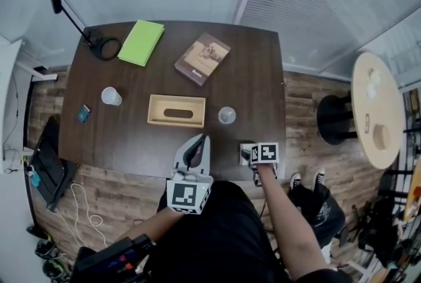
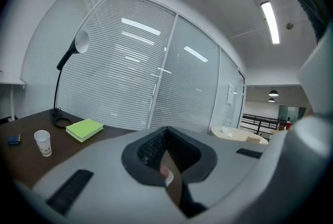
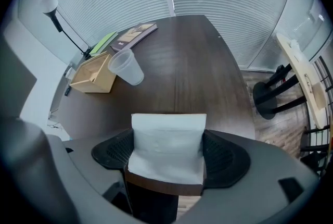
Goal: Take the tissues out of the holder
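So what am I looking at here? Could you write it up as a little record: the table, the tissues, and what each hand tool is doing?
Table: dark wood, beside windows with blinds
Tissue holder: wooden box mid-table, nothing poking from its slot
Tissues: white stack at the table's near edge
Right gripper: fingers closed on the tissues
Left gripper: fingers together, holding nothing
Also on table: clear cup, white cup, green notebook, brown book, desk lamp
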### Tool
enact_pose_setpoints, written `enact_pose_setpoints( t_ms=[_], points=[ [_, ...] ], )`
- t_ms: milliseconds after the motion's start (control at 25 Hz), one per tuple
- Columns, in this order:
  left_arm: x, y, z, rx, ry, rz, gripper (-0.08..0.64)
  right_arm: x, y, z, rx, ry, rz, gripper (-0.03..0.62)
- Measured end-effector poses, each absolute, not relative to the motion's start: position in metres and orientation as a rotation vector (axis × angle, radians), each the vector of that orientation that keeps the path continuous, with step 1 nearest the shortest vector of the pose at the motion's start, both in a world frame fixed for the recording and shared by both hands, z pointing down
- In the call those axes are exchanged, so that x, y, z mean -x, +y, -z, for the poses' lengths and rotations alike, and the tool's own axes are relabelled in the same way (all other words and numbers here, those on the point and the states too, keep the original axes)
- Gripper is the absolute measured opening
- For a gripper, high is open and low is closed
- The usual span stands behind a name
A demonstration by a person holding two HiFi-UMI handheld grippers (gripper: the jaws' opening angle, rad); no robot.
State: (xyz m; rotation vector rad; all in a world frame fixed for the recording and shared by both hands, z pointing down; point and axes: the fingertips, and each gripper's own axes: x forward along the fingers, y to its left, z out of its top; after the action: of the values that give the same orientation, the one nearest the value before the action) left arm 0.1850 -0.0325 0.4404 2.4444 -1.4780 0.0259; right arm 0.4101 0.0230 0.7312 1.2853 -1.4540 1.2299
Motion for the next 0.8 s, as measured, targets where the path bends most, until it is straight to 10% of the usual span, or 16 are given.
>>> enact_pose_setpoints(
  t_ms=[800],
  points=[
    [-0.244,-0.027,-0.455,-2.364,-1.623,-0.017,-0.002,-0.477,0.012,-0.747,-1.309,-1.48,-1.275,0.419]
  ],
)
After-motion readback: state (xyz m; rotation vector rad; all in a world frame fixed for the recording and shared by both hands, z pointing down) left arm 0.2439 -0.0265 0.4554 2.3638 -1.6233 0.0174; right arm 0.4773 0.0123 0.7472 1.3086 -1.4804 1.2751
